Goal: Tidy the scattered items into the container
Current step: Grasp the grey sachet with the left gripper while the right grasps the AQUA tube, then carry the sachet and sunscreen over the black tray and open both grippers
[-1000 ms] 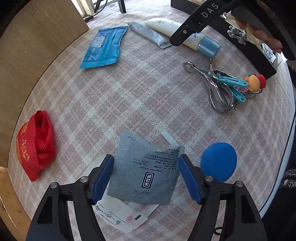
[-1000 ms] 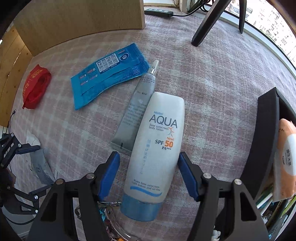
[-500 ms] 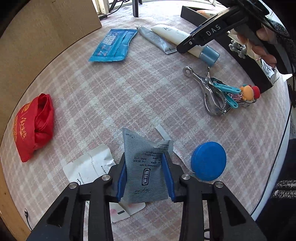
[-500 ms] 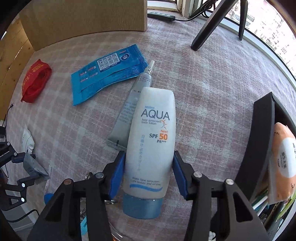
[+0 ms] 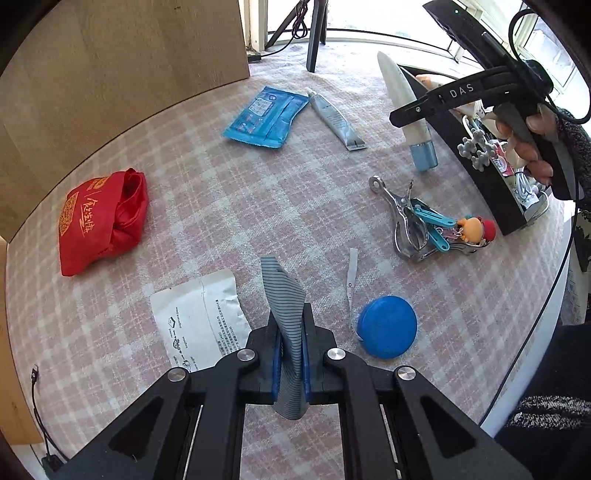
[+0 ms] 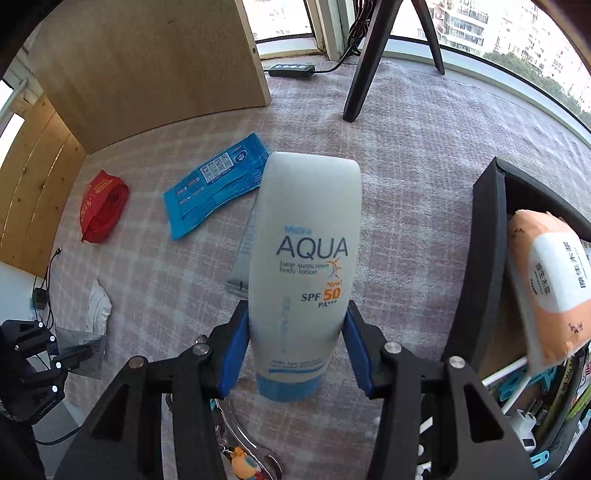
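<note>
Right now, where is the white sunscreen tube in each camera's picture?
Left wrist view: upper right, the sunscreen tube stands cap down in the right gripper.
Right wrist view: dead centre, the tube is clamped between the blue pads.
Shared landmark: the blue wipes packet.

Home room, plaid tablecloth [image 5: 221, 206], toiletries, apartment blocks [image 6: 480, 26] outside window
</note>
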Action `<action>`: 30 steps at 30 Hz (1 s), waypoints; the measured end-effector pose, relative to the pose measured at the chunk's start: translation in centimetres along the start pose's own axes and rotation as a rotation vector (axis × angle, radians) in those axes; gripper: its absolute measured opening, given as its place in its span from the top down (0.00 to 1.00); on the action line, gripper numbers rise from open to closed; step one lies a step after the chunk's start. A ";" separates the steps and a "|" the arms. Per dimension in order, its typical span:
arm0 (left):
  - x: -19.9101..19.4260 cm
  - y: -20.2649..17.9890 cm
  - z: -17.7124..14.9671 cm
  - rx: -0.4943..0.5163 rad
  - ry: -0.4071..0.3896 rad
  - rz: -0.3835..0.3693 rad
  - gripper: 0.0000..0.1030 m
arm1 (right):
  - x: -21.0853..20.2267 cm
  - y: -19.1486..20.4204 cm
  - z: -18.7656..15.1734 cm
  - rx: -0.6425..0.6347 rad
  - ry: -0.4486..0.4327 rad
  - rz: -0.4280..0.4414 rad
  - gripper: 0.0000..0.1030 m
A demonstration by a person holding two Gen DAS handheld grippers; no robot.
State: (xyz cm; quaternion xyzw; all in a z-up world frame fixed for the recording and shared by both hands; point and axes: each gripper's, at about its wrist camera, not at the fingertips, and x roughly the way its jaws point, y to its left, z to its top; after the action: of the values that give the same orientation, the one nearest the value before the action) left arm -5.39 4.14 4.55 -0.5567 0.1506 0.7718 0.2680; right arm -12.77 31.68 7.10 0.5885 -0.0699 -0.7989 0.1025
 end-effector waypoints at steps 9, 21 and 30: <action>-3.5 -3.3 2.7 0.016 -0.108 -0.006 0.93 | -3.1 0.6 0.2 0.014 -0.122 0.046 0.54; -5.2 -10.3 7.9 0.050 -0.234 -0.120 0.93 | -8.6 -4.0 -3.4 0.076 -0.194 -0.009 0.54; -4.0 -16.1 11.8 0.059 -0.250 -0.210 0.93 | -12.5 -9.6 -6.5 0.139 -0.246 -0.070 0.54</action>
State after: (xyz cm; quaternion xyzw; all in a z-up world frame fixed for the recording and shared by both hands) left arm -4.24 22.51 13.29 -0.4607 0.0796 0.7981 0.3800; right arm -3.73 44.17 14.54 0.4939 -0.1166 -0.8613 0.0244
